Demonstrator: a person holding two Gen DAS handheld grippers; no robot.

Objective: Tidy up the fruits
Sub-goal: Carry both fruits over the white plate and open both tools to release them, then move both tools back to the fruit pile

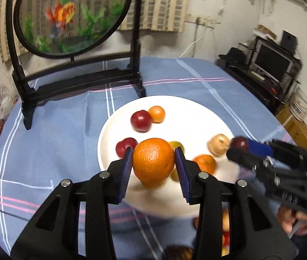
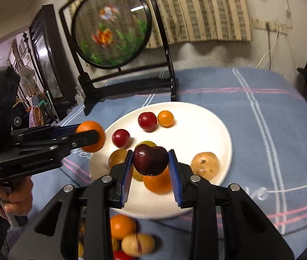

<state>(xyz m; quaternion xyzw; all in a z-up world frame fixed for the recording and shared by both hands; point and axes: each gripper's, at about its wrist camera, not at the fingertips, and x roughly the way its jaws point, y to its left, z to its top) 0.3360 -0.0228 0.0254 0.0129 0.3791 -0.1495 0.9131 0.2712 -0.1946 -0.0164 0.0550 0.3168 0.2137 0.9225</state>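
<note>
My left gripper (image 1: 153, 165) is shut on a large orange (image 1: 153, 162) and holds it above the near left part of a white plate (image 1: 196, 112). My right gripper (image 2: 150, 165) is shut on a dark red cherry-like fruit (image 2: 150, 159) above the plate (image 2: 207, 125). The plate holds two red fruits (image 2: 147, 121), a small orange fruit (image 2: 165, 118), a tan fruit (image 2: 204, 165), a yellow-green fruit (image 2: 117, 156) and an orange (image 2: 156, 183). Each gripper shows in the other view: the right one (image 1: 237, 146), the left one (image 2: 90, 136).
A black wooden stand with a round goldfish screen (image 1: 71, 15) stands at the back of the blue checked tablecloth (image 1: 56, 130). More fruits (image 2: 131, 236) lie on the cloth near the front edge. Shelves with a monitor (image 1: 272, 60) are at the right.
</note>
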